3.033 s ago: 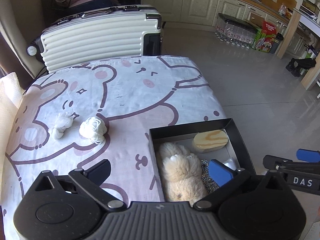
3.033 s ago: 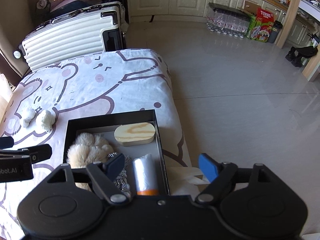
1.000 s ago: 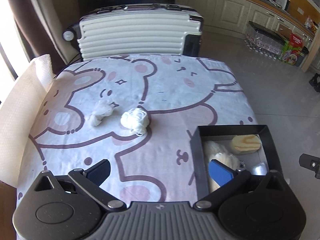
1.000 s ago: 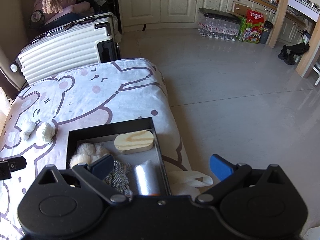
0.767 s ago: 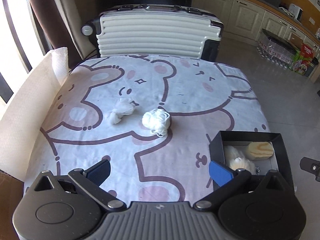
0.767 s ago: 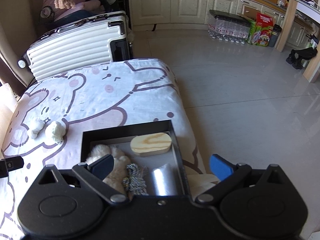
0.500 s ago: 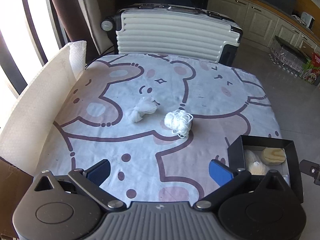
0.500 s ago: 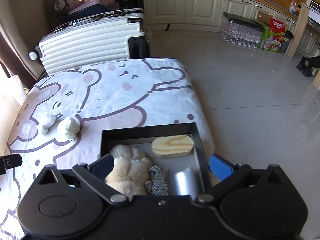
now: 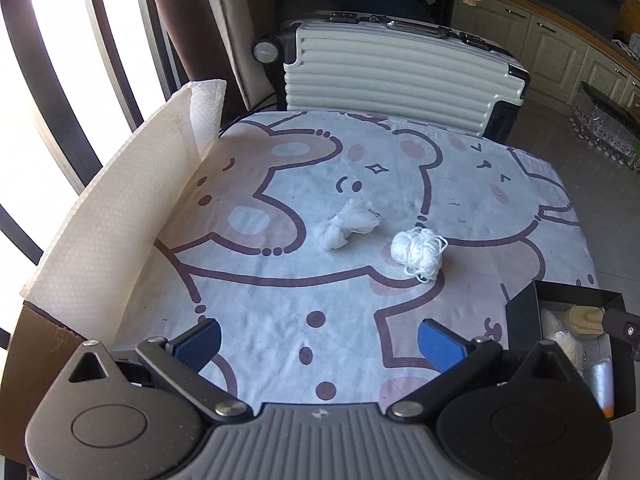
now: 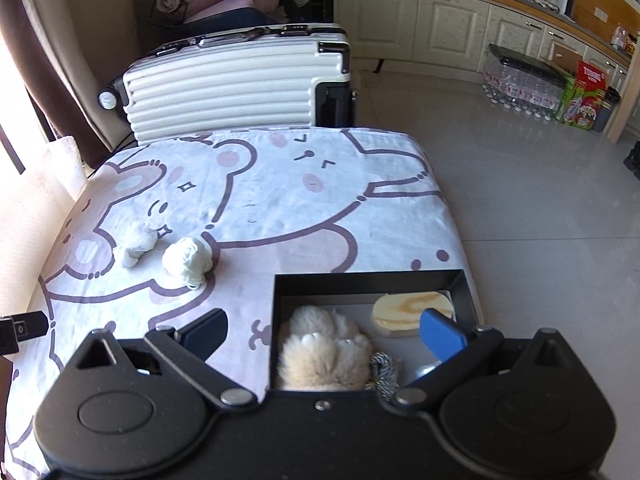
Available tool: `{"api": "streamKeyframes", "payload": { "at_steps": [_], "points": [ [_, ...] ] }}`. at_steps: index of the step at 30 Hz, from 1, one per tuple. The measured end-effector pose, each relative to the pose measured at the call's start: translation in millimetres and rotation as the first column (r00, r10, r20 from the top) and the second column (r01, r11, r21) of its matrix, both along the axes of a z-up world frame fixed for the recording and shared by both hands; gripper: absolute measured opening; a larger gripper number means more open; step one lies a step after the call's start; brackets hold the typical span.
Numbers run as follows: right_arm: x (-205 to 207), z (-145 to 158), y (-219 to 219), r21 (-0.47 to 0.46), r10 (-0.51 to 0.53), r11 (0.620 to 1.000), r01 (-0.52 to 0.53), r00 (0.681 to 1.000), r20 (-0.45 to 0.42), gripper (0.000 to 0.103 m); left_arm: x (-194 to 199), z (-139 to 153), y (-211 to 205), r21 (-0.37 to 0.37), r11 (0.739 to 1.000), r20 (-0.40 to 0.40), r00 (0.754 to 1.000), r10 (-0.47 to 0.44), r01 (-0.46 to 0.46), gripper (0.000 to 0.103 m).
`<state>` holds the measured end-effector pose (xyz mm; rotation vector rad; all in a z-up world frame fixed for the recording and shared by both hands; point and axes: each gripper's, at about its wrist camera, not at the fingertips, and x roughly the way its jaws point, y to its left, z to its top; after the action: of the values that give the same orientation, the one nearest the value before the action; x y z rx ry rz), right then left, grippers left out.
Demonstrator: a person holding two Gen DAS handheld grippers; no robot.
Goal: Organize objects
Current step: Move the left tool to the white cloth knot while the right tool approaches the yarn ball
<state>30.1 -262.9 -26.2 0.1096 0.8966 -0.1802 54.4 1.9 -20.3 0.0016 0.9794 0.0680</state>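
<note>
The left gripper hung over the near part of the bear-print cloth, its blue-padded fingers spread wide with nothing between them. The right gripper was just as slack, jaws parted and empty, poised above the near edge of the black box.

Out on the cloth lay the two loose things: a white yarn ball and, just beside it on the window side, a knotted white rag. They sat near each other but apart, well clear of the box.

From the left gripper's camera, only a corner of the box showed at the right edge, with a sliver of cream fur, the wooden piece and a silvery cylinder with an orange end peeking out. That view alone took in the bright window bars and the white paper sheet standing along the table's left side.

The right gripper's camera looked straight down into the box: a fluffy paw-shaped plush filled the left half, an oval wooden block lay toward the far right, and a striped twisted cord sat beside the plush. The cylinder was mostly hidden behind a finger there. That view also showed the tiled floor, cabinets and bottled water beyond.

Both cameras caught the ribbed white suitcase standing behind the table.
</note>
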Motion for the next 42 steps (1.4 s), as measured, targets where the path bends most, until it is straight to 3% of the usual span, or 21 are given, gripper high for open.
{"api": "streamKeyframes", "payload": {
  "at_steps": [10,19,27,31,36,42],
  "points": [
    [3.1,6.4,26.3,-0.011,0.061,0.998,-0.061,0.997,0.038,0.103,-8.0,2.1,12.6,0.024,1.000,0.027,0.999,0.016,-0.017,0.103],
    [7.1,18.3,45.6,-0.031,0.110,0.994,-0.108,0.987,0.113,0.103,0.6,16.0,19.6,-0.084,0.995,0.107,0.992,0.062,-0.053,0.103],
    [20.2,25.6,44.9,0.034,0.098,0.994,-0.109,0.968,0.230,0.103,10.3,31.5,23.6,-0.104,0.990,0.184,0.977,0.112,-0.094,0.103],
    [30.9,15.7,51.7,-0.002,0.157,0.987,-0.160,0.962,0.223,0.103,13.7,32.2,23.4,-0.106,0.991,0.234,0.966,0.108,-0.085,0.103],
    [47.8,-1.7,48.3,0.086,0.177,0.976,-0.198,0.963,0.204,0.103,26.2,23.8,16.8,0.002,1.000,0.253,0.967,0.018,-0.019,0.103],
    [77.0,-23.3,46.1,0.159,0.166,0.969,-0.191,0.973,0.158,0.101,52.6,2.4,19.9,-0.012,1.000,0.215,0.977,-0.001,0.004,0.103]
  ]
}}
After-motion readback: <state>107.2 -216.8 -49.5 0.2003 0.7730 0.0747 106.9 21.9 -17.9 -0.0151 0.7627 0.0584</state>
